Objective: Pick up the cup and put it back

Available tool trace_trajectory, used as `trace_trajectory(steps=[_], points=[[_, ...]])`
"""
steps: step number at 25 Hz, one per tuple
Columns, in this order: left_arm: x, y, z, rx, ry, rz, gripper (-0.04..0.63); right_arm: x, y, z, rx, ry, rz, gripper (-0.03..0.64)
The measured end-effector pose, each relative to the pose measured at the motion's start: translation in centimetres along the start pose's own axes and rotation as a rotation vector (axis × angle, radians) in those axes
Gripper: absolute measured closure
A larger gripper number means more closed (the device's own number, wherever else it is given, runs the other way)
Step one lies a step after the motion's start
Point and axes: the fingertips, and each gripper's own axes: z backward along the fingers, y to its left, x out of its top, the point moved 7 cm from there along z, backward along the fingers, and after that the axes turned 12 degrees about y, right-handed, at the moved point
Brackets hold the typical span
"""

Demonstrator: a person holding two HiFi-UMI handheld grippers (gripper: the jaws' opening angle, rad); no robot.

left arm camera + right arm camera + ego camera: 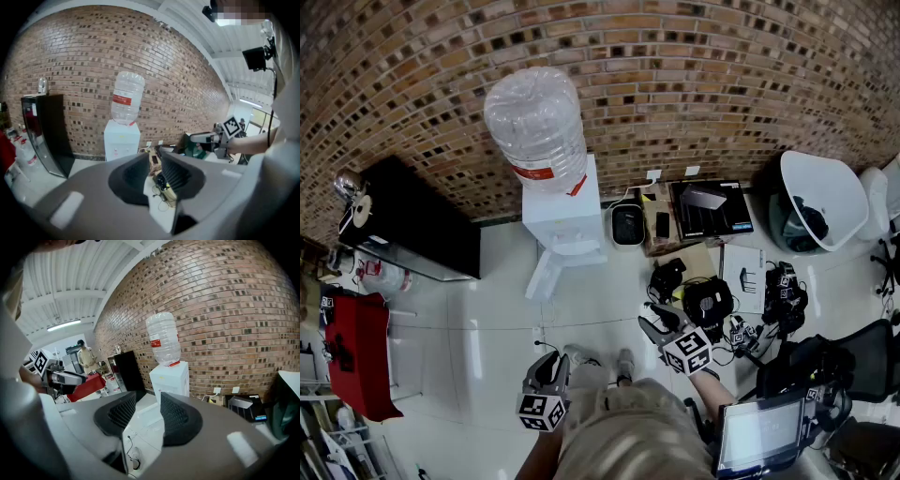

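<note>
- You hold both grippers low, close to your body, above a white floor (487,319) and facing a brick wall (694,84).
- Left gripper (154,163): its fingers (176,174) stand a narrow gap apart. Nothing is held; only floor and far-off clutter show through the gap.
- Right gripper (152,404): its fingers (174,414) are also slightly parted and empty, with bare floor showing between them.
- The two grippers are well apart, the left nearer to you and the right a little farther out.
- A white dispenser (562,220) stands against the wall straight ahead, with a clear bottle (536,122) upended on top.
- Left of the dispenser, a black cabinet (417,220) sits along the wall. A small shiny thing on its far-left end is too small to tell.
- A red counter (358,361) stands at the near left.
- At the right, dark gear (703,305) and cables are strewn over the floor, with a white bin (825,197) beyond them by the wall.
- The cup: you cannot tell its place, as no view shows it clearly.
</note>
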Motion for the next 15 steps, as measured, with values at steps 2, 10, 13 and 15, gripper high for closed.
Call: trace_trajectory(steps=[2, 10, 13, 15], points=[[-0.1, 1.6, 0.1, -0.004, 0.008, 0.0, 0.525, 1.2, 0.8, -1.4, 0.003, -0.002, 0.006, 0.454], [1.5, 7.0, 0.7, -0.035, 0.003, 0.001, 0.525, 6.3, 3.3, -7.2, 0.021, 0.018, 0.051, 0.469], [1.7, 9.1, 1.1, -0.038, 0.0, 0.005, 0.525, 8.2, 4.6, -9.1, 0.027, 0.021, 0.068, 0.468], [2.0, 10.6, 1.2, -0.044, -0.003, 0.015, 0.525, 9.3, 5.3, -10.4, 0.032, 0.028, 0.07, 0.469]])
